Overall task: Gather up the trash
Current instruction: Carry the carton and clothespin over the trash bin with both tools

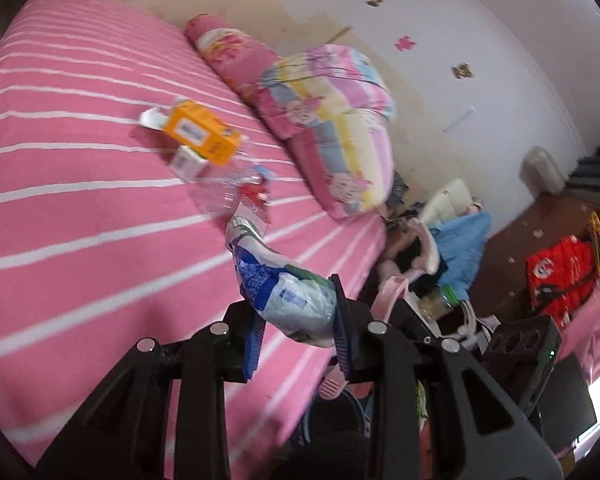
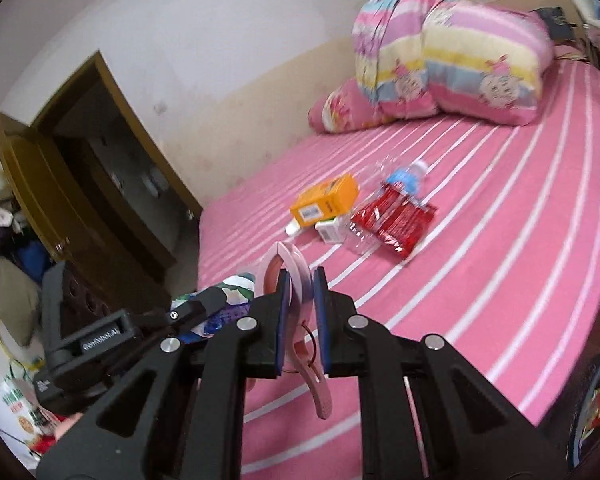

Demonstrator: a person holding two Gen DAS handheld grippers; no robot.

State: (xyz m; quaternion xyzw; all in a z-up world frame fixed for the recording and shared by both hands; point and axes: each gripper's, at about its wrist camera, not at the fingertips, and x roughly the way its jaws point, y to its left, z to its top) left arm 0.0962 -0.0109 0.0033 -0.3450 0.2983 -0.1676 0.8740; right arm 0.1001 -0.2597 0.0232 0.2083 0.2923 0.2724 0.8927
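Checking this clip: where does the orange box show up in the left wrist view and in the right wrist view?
Left wrist view: orange box lies upper left of centre on the pink striped bedsheet, above the small white box.
Right wrist view: orange box lies near the centre, left of the red wrapper.
Shared landmark: the pastel striped pillow at the head of the bed.

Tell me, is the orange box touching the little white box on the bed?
Touching. In the right wrist view, the orange box lies right against the little white box on the bed, with no pink sheet showing between them.
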